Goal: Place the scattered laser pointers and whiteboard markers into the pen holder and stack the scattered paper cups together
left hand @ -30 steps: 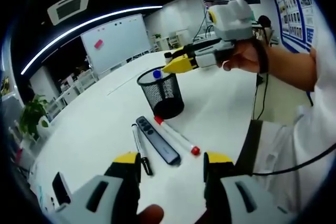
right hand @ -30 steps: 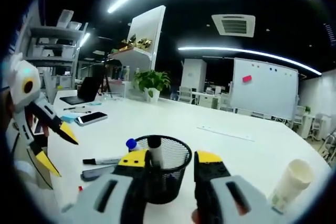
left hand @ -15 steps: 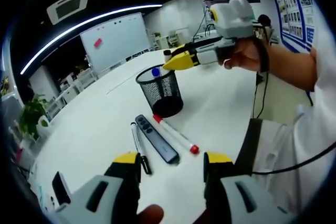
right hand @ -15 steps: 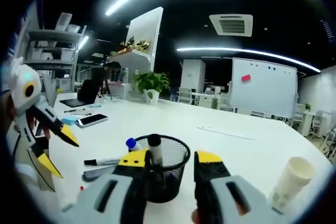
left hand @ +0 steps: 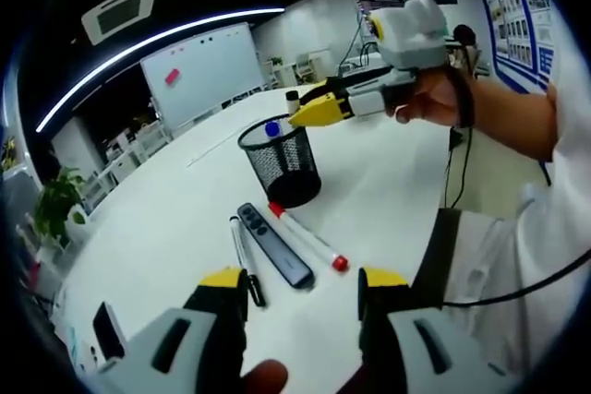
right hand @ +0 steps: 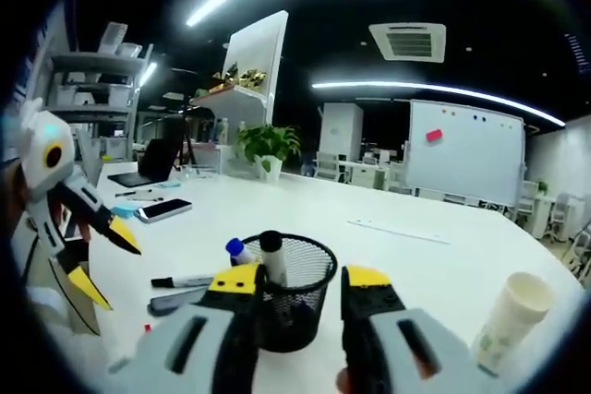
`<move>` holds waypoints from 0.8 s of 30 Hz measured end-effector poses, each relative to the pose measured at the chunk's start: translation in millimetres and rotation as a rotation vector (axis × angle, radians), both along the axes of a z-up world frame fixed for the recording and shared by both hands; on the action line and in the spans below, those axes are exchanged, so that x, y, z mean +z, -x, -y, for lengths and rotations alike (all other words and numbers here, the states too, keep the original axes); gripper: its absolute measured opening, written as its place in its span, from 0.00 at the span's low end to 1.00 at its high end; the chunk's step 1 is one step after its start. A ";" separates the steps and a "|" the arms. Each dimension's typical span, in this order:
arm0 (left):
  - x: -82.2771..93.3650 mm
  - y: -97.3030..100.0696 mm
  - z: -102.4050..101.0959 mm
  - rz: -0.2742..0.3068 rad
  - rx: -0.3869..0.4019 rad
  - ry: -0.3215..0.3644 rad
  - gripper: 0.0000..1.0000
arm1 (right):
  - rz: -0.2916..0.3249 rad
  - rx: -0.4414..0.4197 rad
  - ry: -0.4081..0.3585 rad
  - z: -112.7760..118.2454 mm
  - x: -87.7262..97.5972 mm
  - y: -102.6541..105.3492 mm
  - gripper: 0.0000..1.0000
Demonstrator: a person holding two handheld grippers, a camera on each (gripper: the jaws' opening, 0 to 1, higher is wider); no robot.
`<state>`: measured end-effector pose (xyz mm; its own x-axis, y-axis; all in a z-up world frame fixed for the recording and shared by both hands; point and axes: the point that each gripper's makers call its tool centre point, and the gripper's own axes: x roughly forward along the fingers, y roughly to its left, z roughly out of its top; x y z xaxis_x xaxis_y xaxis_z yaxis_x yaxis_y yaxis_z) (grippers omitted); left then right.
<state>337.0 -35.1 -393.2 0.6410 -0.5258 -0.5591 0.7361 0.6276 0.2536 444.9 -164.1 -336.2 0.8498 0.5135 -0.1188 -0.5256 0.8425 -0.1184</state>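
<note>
Two markers (right hand: 271, 256) sit in the holder (right hand: 297, 294) just beyond your right claw (right hand: 305, 288), open, empty. Left claw (left hand: 303, 288) open, empty, pointer (left hand: 275, 244) ahead.

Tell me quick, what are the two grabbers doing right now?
Left gripper: open, holding nothing, above the table.
Right gripper: open, holding nothing, over the pen holder.

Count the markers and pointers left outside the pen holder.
3: black marker, laser pointer and red-capped marker lie side by side before the pen holder. Others may be hidden.
</note>
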 end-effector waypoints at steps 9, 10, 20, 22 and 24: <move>-0.7 -0.1 -2.2 0.000 0.003 -0.003 0.49 | 0.000 0.005 0.006 0.3 1.8 3.7 0.33; -0.6 0.1 -2.0 0.000 0.002 -0.003 0.49 | 0.002 0.005 0.008 0.5 2.2 4.5 0.33; -0.5 0.4 -2.4 0.002 0.002 -0.002 0.49 | -0.008 0.012 0.016 1.7 0.3 9.8 0.33; -0.7 0.4 -2.4 0.001 0.002 -0.003 0.49 | -0.010 0.014 0.018 1.7 -0.2 10.2 0.33; -1.1 0.2 -2.4 0.001 0.002 -0.004 0.49 | -0.012 0.015 0.020 1.6 -0.8 10.7 0.33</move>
<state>336.8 -32.7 -394.3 0.6423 -0.5227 -0.5606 0.7348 0.6280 0.2563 434.2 -165.7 -336.9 0.8405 0.5236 -0.1395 -0.5397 0.8319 -0.1291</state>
